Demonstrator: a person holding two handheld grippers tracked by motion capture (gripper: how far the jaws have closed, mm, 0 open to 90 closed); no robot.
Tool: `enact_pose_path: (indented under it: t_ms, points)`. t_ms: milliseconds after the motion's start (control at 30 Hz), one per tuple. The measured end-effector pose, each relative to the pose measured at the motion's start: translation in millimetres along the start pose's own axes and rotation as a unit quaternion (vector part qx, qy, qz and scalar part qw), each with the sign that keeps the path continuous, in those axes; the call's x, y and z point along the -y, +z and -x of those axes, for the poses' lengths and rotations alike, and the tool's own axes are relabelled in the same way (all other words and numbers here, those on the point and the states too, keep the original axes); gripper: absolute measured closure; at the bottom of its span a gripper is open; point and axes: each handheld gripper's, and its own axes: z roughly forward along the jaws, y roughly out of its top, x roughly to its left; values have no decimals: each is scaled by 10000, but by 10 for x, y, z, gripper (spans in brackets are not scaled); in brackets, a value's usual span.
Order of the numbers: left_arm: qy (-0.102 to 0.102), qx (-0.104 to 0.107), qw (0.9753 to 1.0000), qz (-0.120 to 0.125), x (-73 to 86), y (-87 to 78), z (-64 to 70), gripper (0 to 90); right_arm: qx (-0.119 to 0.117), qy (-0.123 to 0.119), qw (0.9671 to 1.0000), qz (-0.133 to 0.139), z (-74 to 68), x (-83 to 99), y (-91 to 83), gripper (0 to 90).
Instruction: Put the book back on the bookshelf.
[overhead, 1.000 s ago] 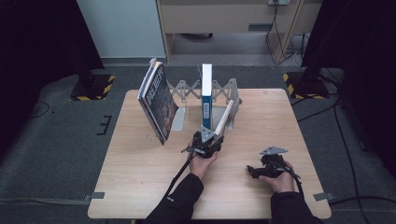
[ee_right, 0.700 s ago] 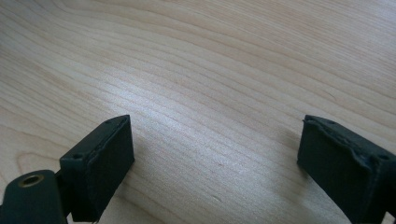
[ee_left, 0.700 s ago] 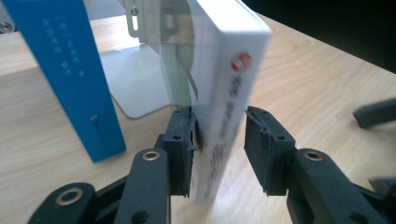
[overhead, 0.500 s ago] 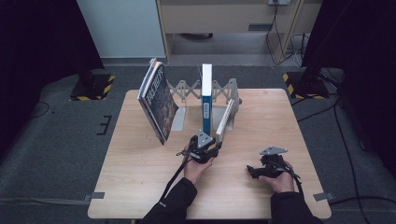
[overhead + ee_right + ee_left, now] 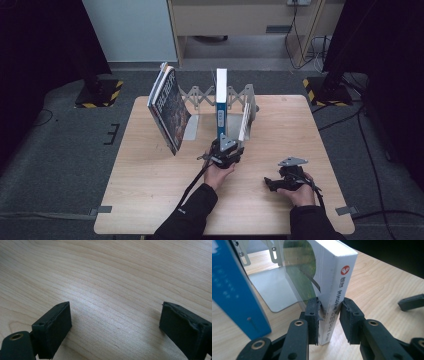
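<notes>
High view, bottom of the frame: two forearms come up onto the wooden bench point(image 5: 150, 200). At lower right the right gripper point(image 5: 272, 183) rests low over bare wood, its jaws wide apart — the right gripper view has nothing but grain between them. Just left of centre, the left gripper point(image 5: 231, 148) reaches the foot of the white book point(image 5: 244, 121), which leans in the metal rack point(image 5: 192, 127) at mid-frame. In the left gripper view its jaws point(image 5: 329, 320) sit either side of the white spine; the left one touches the cover, while the right one shows a sliver of gap, so I cannot tell whether they truly clamp it. Beside it stands the blue book point(image 5: 221, 102) — upright. Farther left a dark magazine point(image 5: 169, 110) tilts against the rack's end.
</notes>
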Motion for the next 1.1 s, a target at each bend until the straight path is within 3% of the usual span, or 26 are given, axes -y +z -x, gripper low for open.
enact_pose_path:
  t_ms: [467,767,967,1033,1100]
  points:
    - [58,-139,9999,-52,-208,355,-36,636,-38,20,10000,2,-2,-4,0,104]
    - [63,-190,9998,4,-252,480,-46,607,-50,21,10000,3,-6,-4,0,104]
    - [240,-156,9996,-81,-261,409,-20,582,-55,24,10000,2,-5,-5,-1,105]
    - [330,-88,9994,-100,-263,339,-8,551,-66,30,10000,4,-2,-5,-2,105]
    - [293,31,9996,-19,-246,238,4,513,-76,27,10000,-3,1,-6,-3,105]
